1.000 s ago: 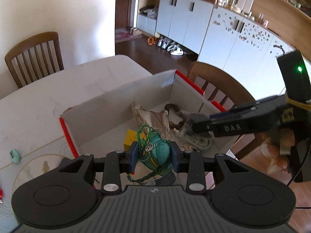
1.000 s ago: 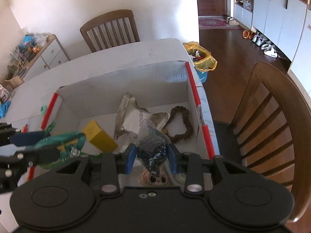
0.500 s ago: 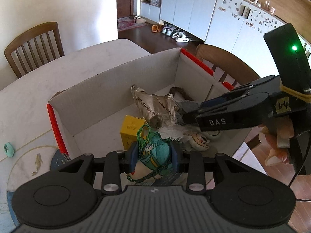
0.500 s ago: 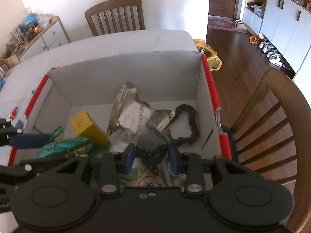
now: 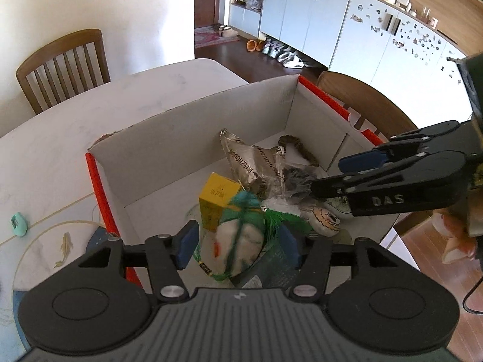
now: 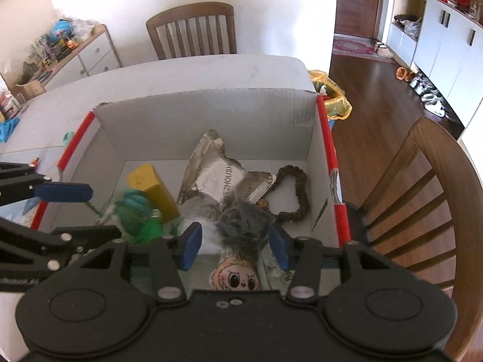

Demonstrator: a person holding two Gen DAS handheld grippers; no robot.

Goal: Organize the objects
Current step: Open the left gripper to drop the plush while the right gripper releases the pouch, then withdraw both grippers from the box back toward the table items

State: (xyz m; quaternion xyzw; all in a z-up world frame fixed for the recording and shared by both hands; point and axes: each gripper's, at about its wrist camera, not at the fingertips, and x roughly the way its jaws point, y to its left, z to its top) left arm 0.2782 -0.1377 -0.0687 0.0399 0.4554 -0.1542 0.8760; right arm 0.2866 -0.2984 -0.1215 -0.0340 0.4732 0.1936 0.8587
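Observation:
A white cardboard box [image 5: 187, 138] with red-taped edges stands on the table; it also shows in the right wrist view [image 6: 211, 111]. My left gripper [image 5: 237, 242] is open over the box; the green-and-white net toy [image 5: 238, 241] is blurred between its fingers, dropping. My right gripper [image 6: 235, 244] is open too; the grey furry packet [image 6: 244, 223] lies loose between its fingers. In the box lie a yellow carton [image 5: 217, 202], a silver foil bag [image 6: 223, 178], a brown scrunchie [image 6: 294, 193] and a doll face [image 6: 238, 277].
A wooden chair [image 6: 422, 187] stands close to the box's right side, another chair [image 5: 63, 63] at the table's far end. A small mint object [image 5: 18, 224] lies on the table left of the box. A yellow bag [image 6: 332, 96] sits on the floor beyond.
Both grippers have opened. The net toy has slipped from the left fingers and the grey packet from the right ones, both falling into the box.

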